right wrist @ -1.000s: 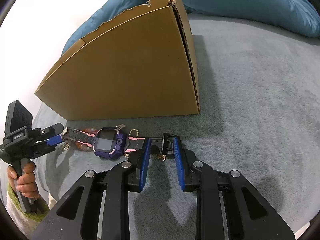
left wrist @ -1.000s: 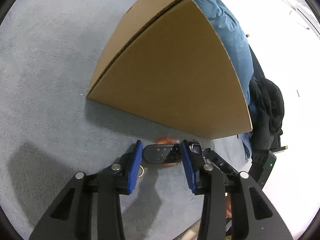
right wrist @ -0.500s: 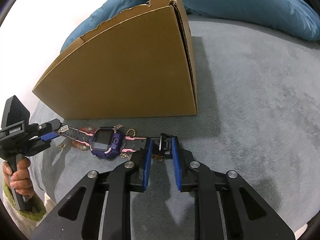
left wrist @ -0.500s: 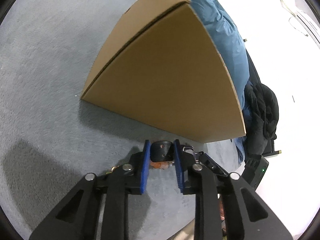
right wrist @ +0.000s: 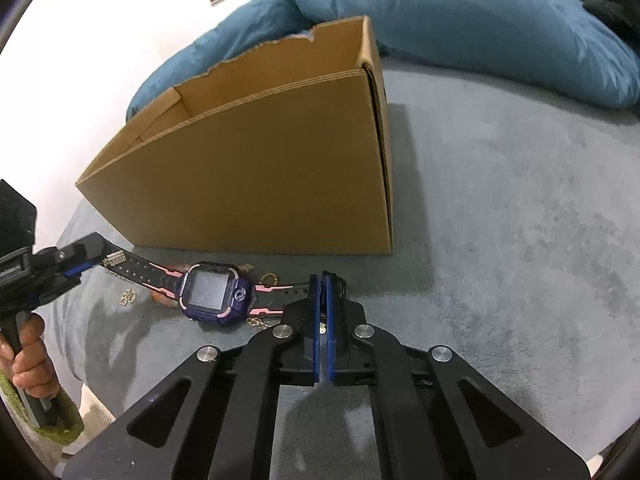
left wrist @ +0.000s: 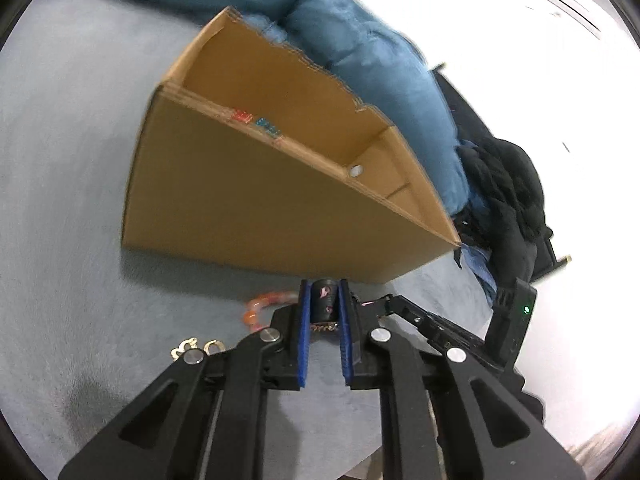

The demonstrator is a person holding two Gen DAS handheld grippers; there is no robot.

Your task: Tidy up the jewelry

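Open-topped cardboard box (right wrist: pixel 256 172) standing on grey plush bedding (right wrist: pixel 500 220), blue duvet (right wrist: pixel 460 20) bunched behind the box. Just in front of the box's near wall: purple-and-pink smartwatch (right wrist: pixel 212 294), held at both strap ends and stretched between the two tools. Left gripper (left wrist: pixel 323 308) clamped on one black strap end (left wrist: pixel 323 300), blue pads pressed against either side of it, near the box's front right corner in the left wrist view. Right gripper (right wrist: pixel 323 312) pinched nearly closed on the other strap end (right wrist: pixel 280 291), only a sliver of gap between the pads, below the box's front right corner in the right wrist view. Beneath the watch, close to the box's front wall: orange bead bracelet (left wrist: pixel 260 310) and small gold earrings (left wrist: pixel 196 348) lying on the bedding, plus a gold ring-shaped piece (right wrist: pixel 269 279) just beside the watch face. Inside the box, against a wall: small red and blue pieces (left wrist: pixel 256 122), too blurred to identify.
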